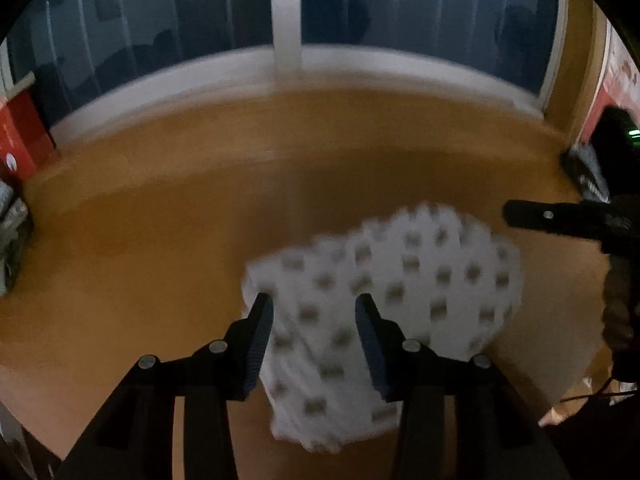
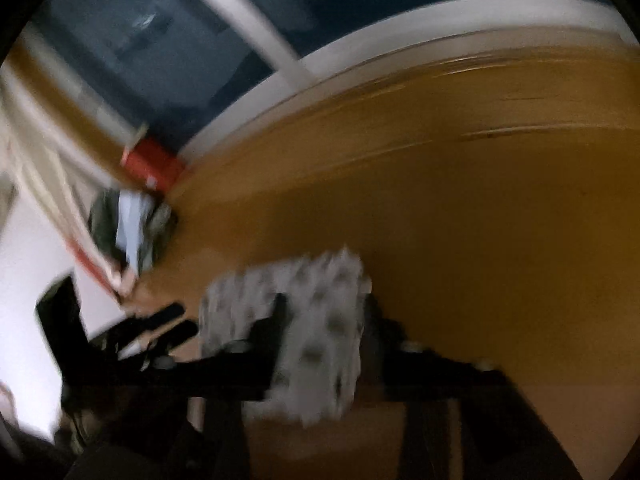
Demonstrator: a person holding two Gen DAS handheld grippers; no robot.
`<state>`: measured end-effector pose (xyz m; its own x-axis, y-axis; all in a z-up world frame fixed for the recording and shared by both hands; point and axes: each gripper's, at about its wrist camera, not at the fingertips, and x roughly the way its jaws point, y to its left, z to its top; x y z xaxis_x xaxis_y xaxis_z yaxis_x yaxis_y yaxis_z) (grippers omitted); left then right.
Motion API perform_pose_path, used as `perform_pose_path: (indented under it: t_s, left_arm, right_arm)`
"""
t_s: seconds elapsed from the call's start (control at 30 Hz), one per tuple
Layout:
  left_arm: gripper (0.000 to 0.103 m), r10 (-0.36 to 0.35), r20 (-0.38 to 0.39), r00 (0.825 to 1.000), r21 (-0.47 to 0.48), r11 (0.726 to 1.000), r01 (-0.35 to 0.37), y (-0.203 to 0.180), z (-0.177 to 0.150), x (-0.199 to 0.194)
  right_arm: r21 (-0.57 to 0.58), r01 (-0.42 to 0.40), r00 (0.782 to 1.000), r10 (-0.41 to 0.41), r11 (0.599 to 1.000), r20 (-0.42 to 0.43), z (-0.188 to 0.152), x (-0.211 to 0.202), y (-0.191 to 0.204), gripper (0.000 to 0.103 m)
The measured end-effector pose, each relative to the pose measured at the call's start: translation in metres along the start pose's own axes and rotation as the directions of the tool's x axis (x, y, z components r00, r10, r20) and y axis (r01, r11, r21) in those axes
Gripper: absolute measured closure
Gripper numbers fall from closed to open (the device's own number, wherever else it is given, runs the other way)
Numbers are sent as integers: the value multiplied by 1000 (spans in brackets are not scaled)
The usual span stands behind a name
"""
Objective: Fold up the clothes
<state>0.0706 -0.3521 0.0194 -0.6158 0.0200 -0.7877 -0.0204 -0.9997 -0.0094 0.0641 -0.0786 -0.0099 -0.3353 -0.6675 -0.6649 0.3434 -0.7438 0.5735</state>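
A white garment (image 1: 420,280) with small brown spots lies bunched on the wooden table (image 1: 160,220). My left gripper (image 1: 313,302) hovers just over its near left part, open, with the cloth showing between the fingers and nothing pinched. My right gripper (image 1: 516,214) reaches in from the right, its tip a little beyond the garment's far right edge. The right wrist view is badly blurred: the garment (image 2: 320,344) fills the gap between the spread fingers of the right gripper (image 2: 326,300), which looks open. My left gripper (image 2: 172,320) shows there as dark bars at the left.
A red box (image 1: 20,136) and a pile of other clothes (image 1: 12,220) sit at the table's left end. A black device with a green light (image 1: 620,132) stands at the right. A dark window with a white frame (image 1: 284,12) backs the table.
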Motion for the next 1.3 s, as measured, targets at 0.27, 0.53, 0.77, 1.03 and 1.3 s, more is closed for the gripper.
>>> perform_pose_path:
  t_s: [0.27, 0.53, 0.77, 1.03, 1.3]
  left_arm:
    - [63, -60, -90, 994, -107, 993, 50, 20, 20, 66]
    - [46, -19, -103, 994, -142, 990, 4, 18, -1, 80]
    - [50, 9, -106, 994, -124, 992, -22, 12, 9, 82]
    - [49, -19, -107, 994, 56, 998, 25, 14, 23, 83]
    - [47, -132, -182, 974, 17, 990, 137, 16, -4, 84]
  right_arm:
    - [63, -10, 981, 22, 998, -193, 30, 86, -8, 92]
    - [137, 235, 972, -231, 962, -42, 29, 66, -26, 100]
    - [59, 249, 968, -250, 967, 12, 28, 43, -21, 101]
    - [-148, 32, 996, -44, 989, -80, -29, 12, 58, 55]
    - [-163, 215, 976, -218, 963, -1, -24, 67, 44, 53]
